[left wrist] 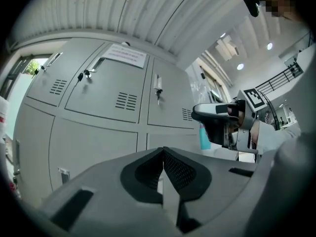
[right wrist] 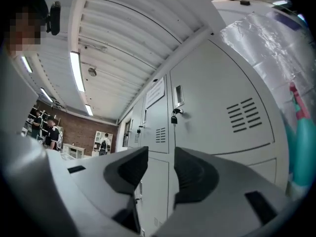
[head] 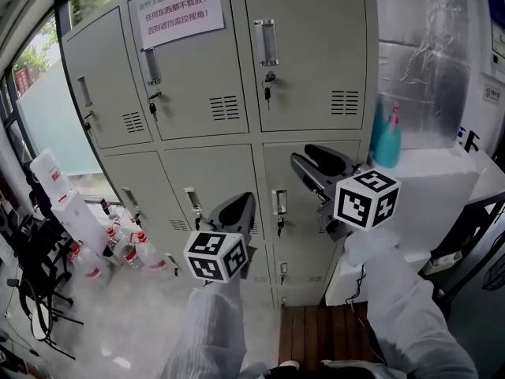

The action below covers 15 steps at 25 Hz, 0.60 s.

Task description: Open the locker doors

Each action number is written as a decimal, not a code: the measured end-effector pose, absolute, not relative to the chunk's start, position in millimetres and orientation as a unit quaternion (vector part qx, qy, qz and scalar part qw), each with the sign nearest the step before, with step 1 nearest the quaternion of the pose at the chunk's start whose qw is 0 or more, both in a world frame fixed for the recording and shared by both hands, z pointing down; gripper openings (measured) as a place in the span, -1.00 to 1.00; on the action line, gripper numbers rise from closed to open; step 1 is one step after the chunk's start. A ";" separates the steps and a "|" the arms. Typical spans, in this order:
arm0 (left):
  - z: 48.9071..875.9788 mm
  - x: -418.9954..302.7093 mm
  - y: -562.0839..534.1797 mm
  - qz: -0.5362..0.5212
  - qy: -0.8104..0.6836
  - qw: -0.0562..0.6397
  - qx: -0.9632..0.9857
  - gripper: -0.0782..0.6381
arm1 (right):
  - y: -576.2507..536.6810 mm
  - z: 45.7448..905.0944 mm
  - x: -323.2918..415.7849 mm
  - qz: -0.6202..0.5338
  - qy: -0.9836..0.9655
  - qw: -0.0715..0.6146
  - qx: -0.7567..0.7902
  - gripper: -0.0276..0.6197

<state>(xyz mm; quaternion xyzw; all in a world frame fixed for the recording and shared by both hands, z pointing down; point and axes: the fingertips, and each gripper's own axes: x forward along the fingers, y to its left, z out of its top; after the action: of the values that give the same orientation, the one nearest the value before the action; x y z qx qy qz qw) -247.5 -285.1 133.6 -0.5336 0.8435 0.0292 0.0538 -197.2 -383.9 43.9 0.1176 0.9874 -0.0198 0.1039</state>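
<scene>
Locker doors (head: 197, 85) shut, left hand-held gripper (head: 241, 202) pressed together, right hand-held gripper (head: 306, 156) spread, neither touching

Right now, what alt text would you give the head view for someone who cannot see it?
A closed left claw and an open, empty right claw are held up before grey lockers, every door in view shut. A paper notice is on an upper door; a teal spray bottle stands at right.

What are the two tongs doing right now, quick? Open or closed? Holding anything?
Left tongs: closed, holding nothing.
Right tongs: open, holding nothing.
</scene>
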 end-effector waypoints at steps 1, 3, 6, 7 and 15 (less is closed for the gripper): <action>123.9 -251.3 -285.9 0.029 0.843 0.061 -0.533 -0.76 | -384.1 33.1 -201.3 -0.023 0.987 0.108 0.121 -0.46; 105.3 -258.8 -287.4 0.028 0.843 0.073 -0.532 -0.76 | -384.8 14.1 -206.7 -0.026 0.985 0.113 0.126 -0.46; 80.5 -269.6 -290.1 0.025 0.841 0.090 -0.532 -0.76 | -385.0 -9.3 -211.8 -0.003 0.985 0.121 0.124 -0.46; 72.6 -273.1 -291.5 0.023 0.840 0.095 -0.534 -0.76 | -385.1 -16.4 -214.7 0.007 0.985 0.122 0.123 -0.46; 16.8 -295.8 -311.6 -0.014 0.830 0.146 -0.538 -0.76 | -391.2 -81.8 -247.0 0.030 0.984 0.138 0.108 -0.46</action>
<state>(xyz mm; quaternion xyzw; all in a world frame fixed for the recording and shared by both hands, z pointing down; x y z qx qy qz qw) -295.8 -311.6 16.8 -0.5385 0.8298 -0.0142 0.1456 -247.0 -391.2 -81.8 0.1077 0.9841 0.0298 0.1379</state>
